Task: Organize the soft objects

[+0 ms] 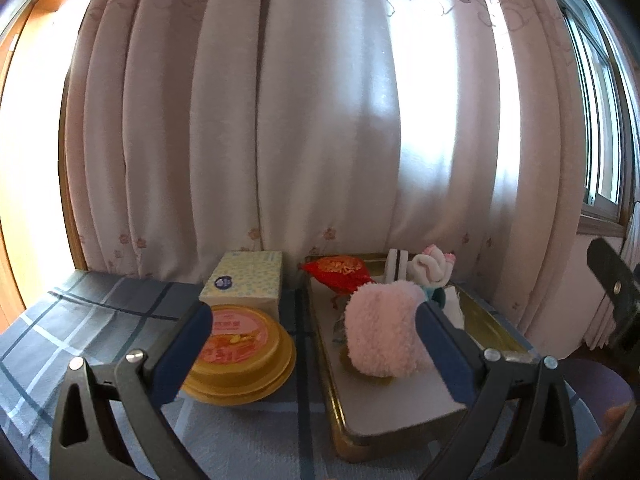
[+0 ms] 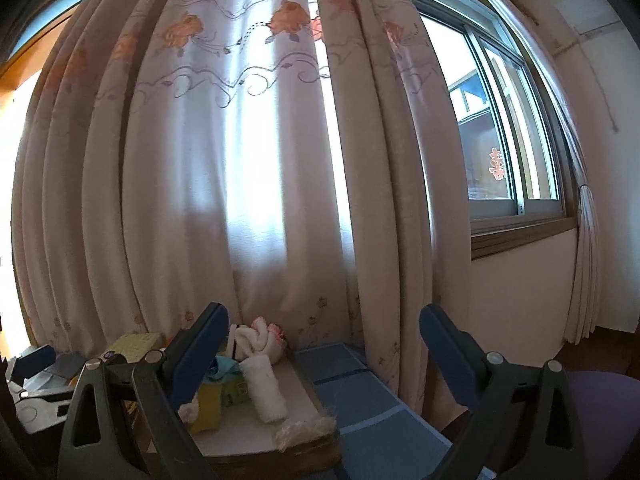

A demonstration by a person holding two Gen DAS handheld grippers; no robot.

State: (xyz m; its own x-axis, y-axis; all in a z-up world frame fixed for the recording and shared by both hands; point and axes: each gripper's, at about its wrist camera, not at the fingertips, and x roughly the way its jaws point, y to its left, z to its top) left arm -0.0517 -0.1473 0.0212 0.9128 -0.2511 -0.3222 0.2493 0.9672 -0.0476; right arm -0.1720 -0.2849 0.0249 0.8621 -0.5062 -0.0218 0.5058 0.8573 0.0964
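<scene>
1. Behind everything: pale flowered curtain (image 1: 280,128), backlit; window (image 2: 504,136) off to the right; checked blue-grey tablecloth (image 1: 100,316) over the table.
2. On the cloth, left side: yellow dotted tissue box (image 1: 246,278), with a round gold tub (image 1: 240,354) bearing a pink lid just in front of it.
3. Beside these, to the right: gold-rimmed tray (image 1: 492,330) with a white floor.
4. In the tray, near end: fluffy pink cloth (image 1: 382,330), bunched and upright, touching the inner face of the left gripper's right finger; other finger well clear of it.
5. Left gripper (image 1: 314,338): jaws spread wide, clamped on nothing.
6. In the tray, far end: red pouch (image 1: 340,272), black-and-white striped item (image 1: 397,264), rolled white towel with pink tips (image 1: 432,268).
7. From the right wrist: white rolled towel (image 2: 264,390) lying in the tray, yellow and green soft bits beside it, partly hidden by a finger.
8. Right gripper (image 2: 320,360): jaws wide apart, empty, raised near the tray's right edge.
</scene>
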